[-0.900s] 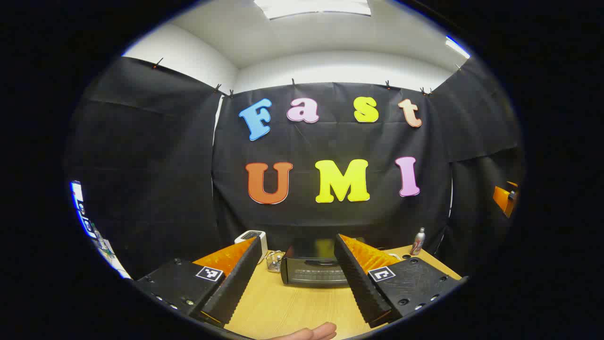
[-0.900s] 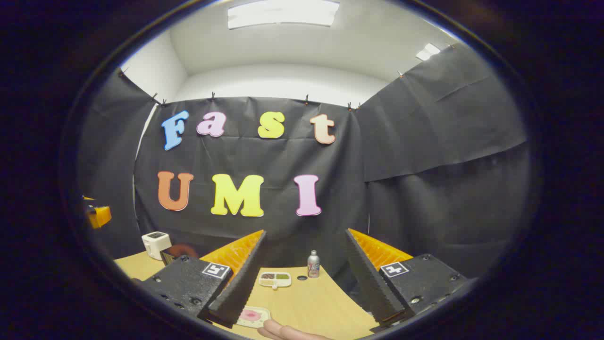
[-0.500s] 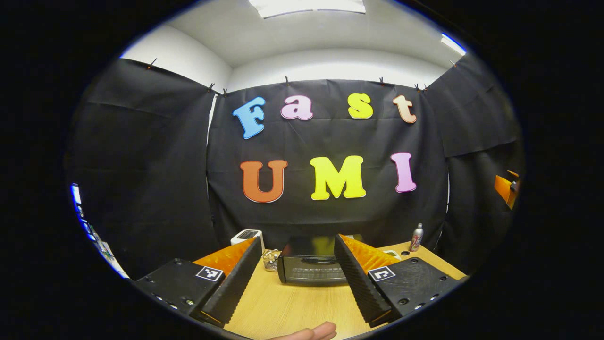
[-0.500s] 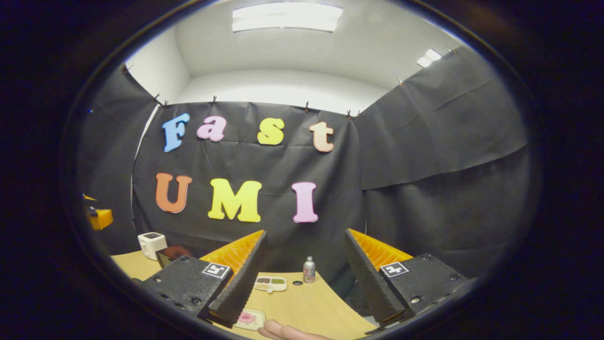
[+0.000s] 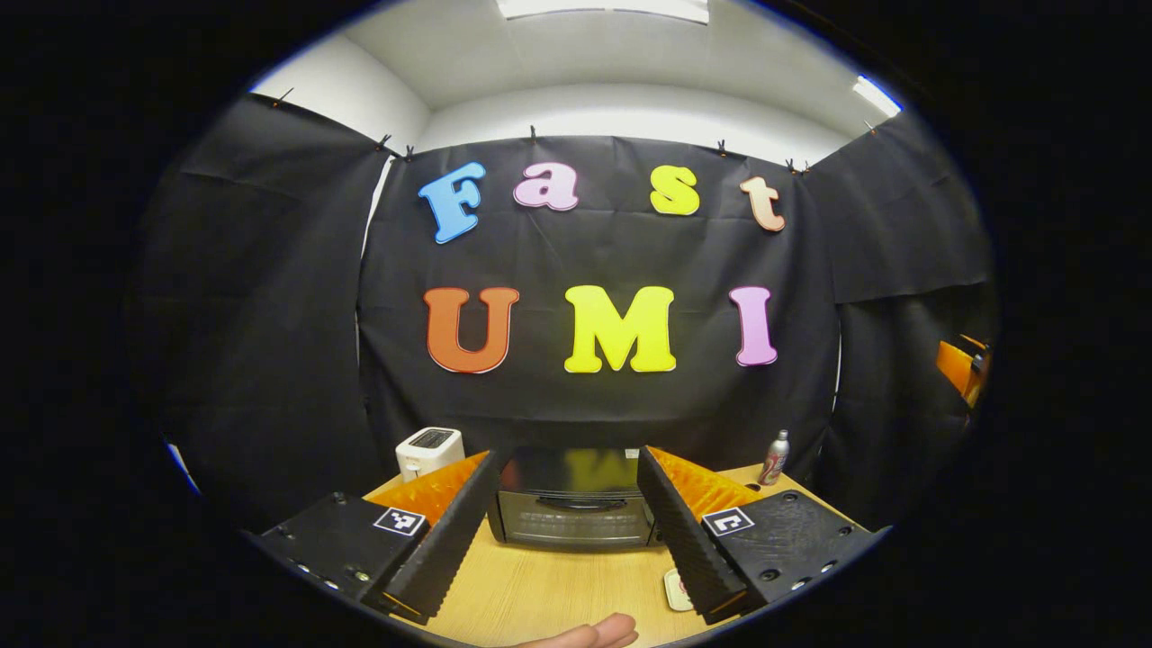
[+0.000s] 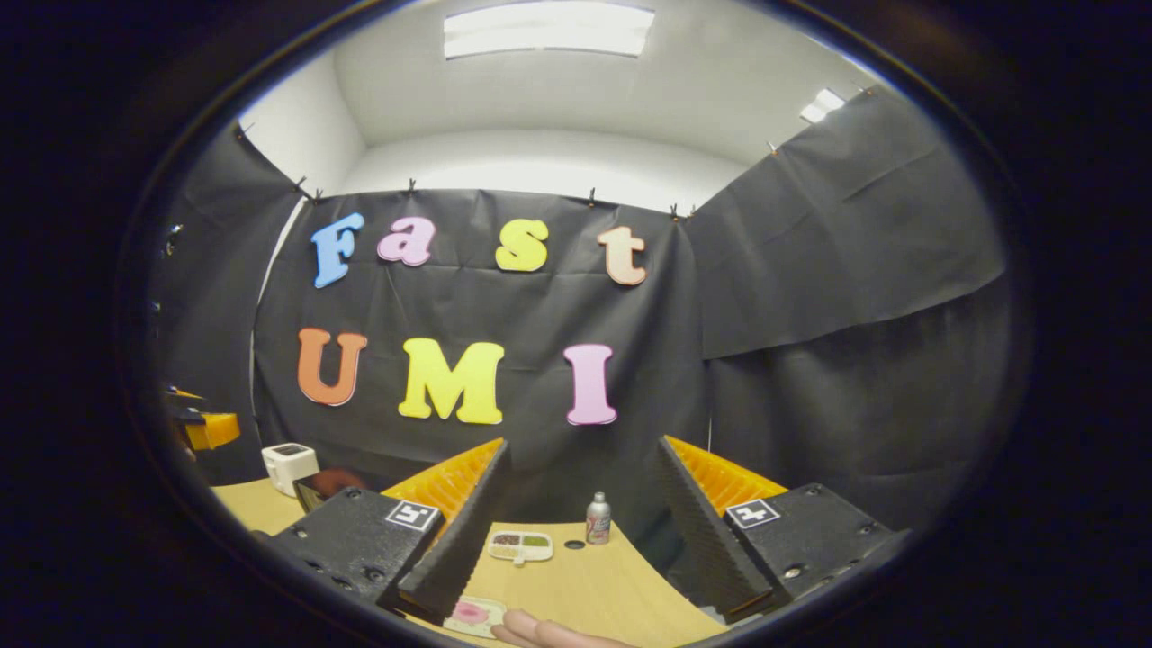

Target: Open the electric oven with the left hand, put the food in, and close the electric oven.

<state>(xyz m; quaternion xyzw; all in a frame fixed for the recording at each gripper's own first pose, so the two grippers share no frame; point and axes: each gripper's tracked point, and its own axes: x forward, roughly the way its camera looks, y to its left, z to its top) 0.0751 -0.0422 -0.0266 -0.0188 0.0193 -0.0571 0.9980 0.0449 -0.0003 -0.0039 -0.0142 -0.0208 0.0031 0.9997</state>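
Facing the oven (image 5: pixel 576 507), door shut, at the table's (image 5: pixel 558 589) back, left gripper (image 5: pixel 567 522) gapes wide w/ nothing held; right gripper (image 6: pixel 576 526) likewise spread; food plate (image 6: pixel 472 614) near its left finger.

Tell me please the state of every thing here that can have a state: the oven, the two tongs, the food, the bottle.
electric oven: door closed, standing on the table.
left tongs: open, holding nothing, aimed at the oven.
right tongs: open, holding nothing.
food tray: lying flat on the table, not picked up.
divided dish: flat on the table, filled compartments.
bottle: upright, cap on.
toaster: upright; nothing seen in its slots.
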